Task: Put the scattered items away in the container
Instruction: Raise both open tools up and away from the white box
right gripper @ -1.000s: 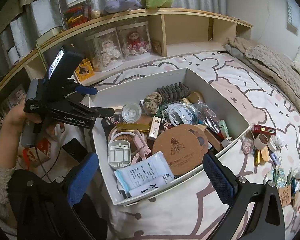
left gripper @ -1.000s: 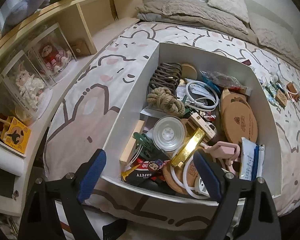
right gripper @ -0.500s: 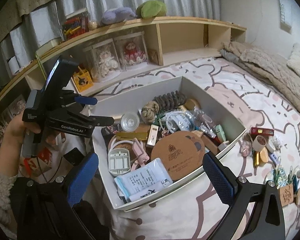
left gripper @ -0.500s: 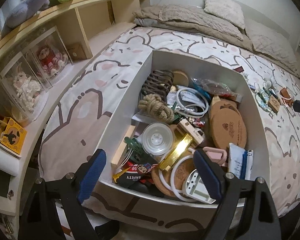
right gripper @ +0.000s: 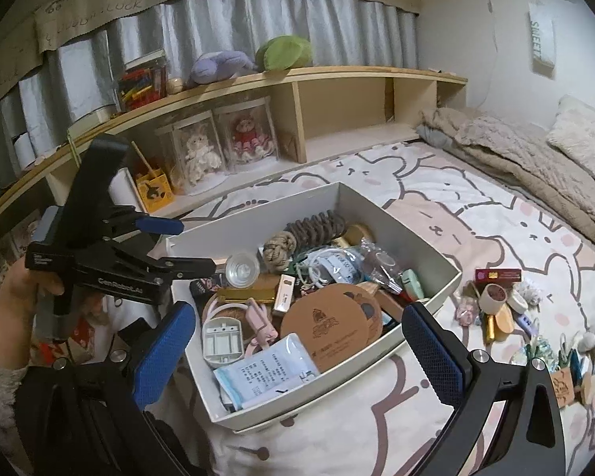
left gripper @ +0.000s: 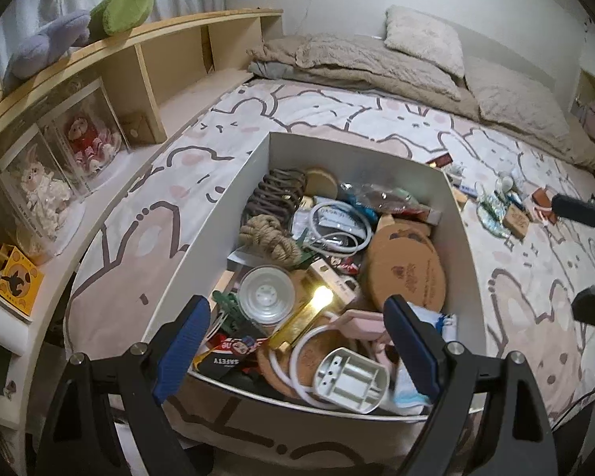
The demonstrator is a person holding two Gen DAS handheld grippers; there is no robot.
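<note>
A white open box sits on the bed, full of items: cork coasters, a rope knot, a white cable, a gold bar, a tissue pack. Several scattered small items lie on the bedsheet to the right of the box. My left gripper is open and empty, just before the box's near edge; it also shows in the right wrist view. My right gripper is open and empty over the box's near corner.
A wooden shelf with boxed dolls and plush toys runs along the left of the bed. Beige blankets and pillows lie at the far end. The bedsheet has a bear print.
Both grippers have drawn back and risen a little from the box, so it looks smaller and lower in both views. Both stay open and empty.
</note>
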